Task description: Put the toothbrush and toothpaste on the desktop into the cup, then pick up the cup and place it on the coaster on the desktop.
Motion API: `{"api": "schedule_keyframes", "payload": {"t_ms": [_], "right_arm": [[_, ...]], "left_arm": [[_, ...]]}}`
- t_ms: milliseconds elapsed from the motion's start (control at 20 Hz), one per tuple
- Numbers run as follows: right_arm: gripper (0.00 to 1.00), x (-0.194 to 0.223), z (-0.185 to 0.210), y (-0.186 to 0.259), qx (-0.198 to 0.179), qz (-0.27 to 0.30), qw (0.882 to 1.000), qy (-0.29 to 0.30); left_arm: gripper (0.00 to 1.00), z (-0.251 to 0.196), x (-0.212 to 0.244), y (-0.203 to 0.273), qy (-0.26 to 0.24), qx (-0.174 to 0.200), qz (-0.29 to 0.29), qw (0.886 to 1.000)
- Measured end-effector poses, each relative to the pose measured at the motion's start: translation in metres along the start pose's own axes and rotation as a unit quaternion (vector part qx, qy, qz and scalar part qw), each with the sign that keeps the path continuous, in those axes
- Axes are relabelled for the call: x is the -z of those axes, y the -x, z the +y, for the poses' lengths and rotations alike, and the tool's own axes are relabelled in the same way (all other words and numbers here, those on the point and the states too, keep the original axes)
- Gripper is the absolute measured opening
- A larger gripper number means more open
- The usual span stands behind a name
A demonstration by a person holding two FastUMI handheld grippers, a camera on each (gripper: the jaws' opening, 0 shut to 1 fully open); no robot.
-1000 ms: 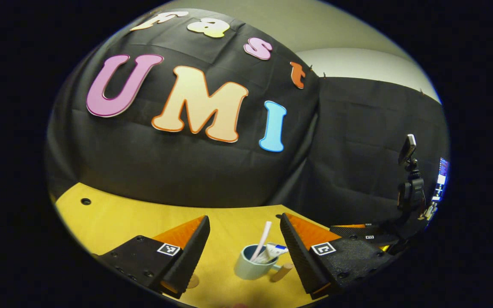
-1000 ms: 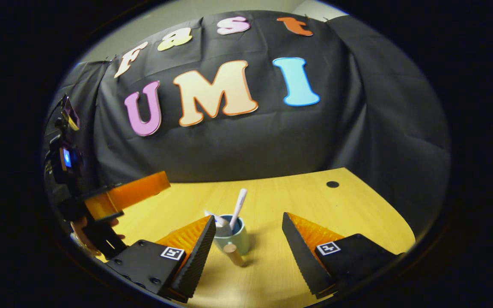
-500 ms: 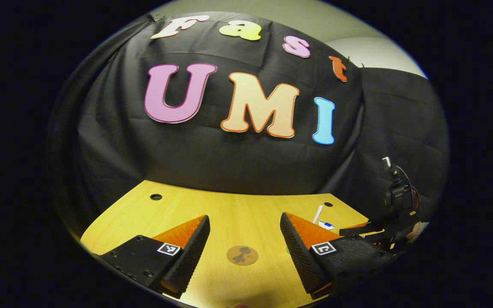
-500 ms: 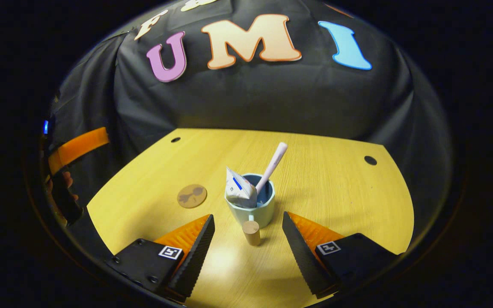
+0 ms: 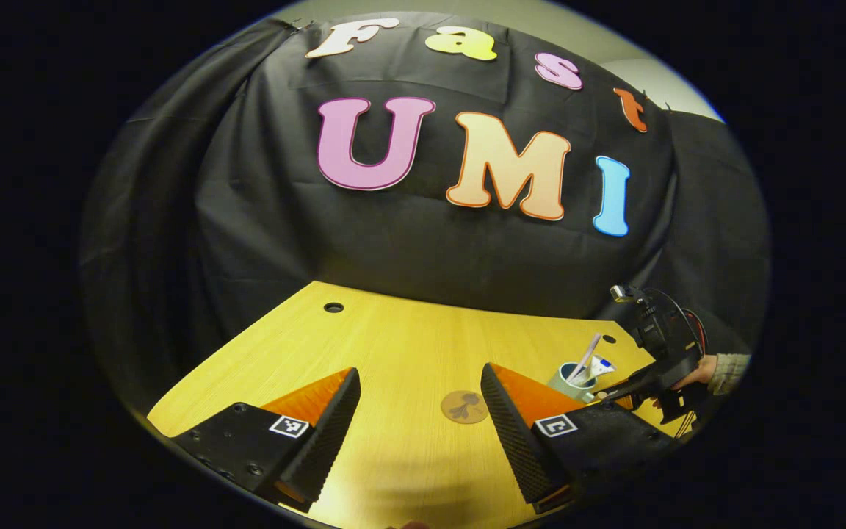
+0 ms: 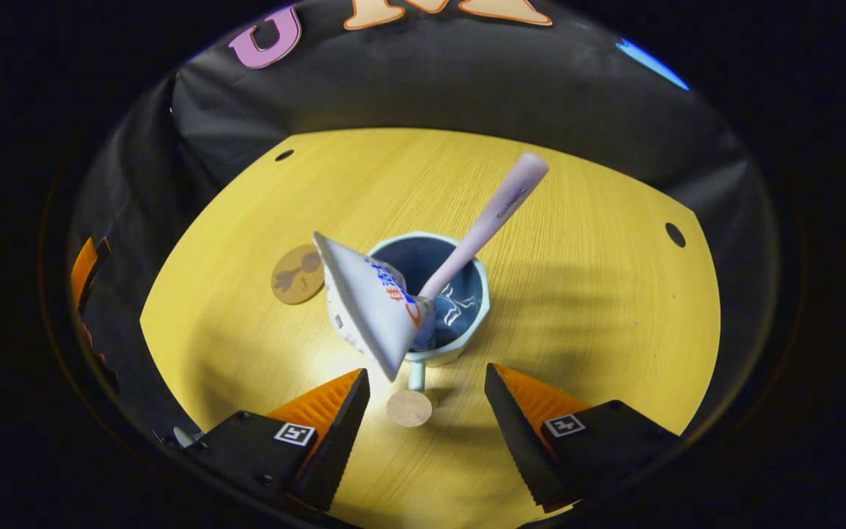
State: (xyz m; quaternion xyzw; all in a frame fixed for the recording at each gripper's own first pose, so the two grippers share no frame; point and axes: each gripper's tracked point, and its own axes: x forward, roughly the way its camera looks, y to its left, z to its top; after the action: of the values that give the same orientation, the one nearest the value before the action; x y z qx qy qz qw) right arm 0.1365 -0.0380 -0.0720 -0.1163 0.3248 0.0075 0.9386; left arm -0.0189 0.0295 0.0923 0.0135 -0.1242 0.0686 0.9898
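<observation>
Right gripper [image 6: 423,382] hangs above the cup [image 6: 467,334], fingers spread wide, nothing between them. Toothbrush [image 6: 485,217] and toothpaste [image 6: 368,305] both stand in the cup, so I judge the loading part done; the step in hand is the cup pickup. Cup sits on the worktop [image 6: 599,308], its handle [image 6: 409,406] pointing back toward me and lying between the open fingers. Coaster [image 6: 297,274] lies near the cup on its left, apart from it.

Left gripper [image 5: 421,411] idle over the worktop, fingers wide apart, holding nothing; the coaster shows just ahead of it in the left gripper view.

To do it well: I would come down and centre the handle between the fingers before closing, keeping clear of the toothpaste's overhanging end. Lift level, since the leaning toothbrush and tube look top-heavy. Set down squarely on the coaster.
</observation>
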Motion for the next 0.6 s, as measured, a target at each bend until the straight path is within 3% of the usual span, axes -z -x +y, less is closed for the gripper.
{"api": "schedule_keyframes", "payload": {"t_ms": [100,600], "right_arm": [[0.96,-0.003,-0.003,-0.005,0.007,0.02,1.0,0.008],[0.46,0.009,0.001,-0.024,0.002,0.102,0.995,-0.001]], "left_arm": [[0.95,0.001,0.008,0.0,0.001,-0.007,0.012,1.0],[0.95,-0.016,0.039,-0.002,0.01,0.014,0.062,0.998]]}}
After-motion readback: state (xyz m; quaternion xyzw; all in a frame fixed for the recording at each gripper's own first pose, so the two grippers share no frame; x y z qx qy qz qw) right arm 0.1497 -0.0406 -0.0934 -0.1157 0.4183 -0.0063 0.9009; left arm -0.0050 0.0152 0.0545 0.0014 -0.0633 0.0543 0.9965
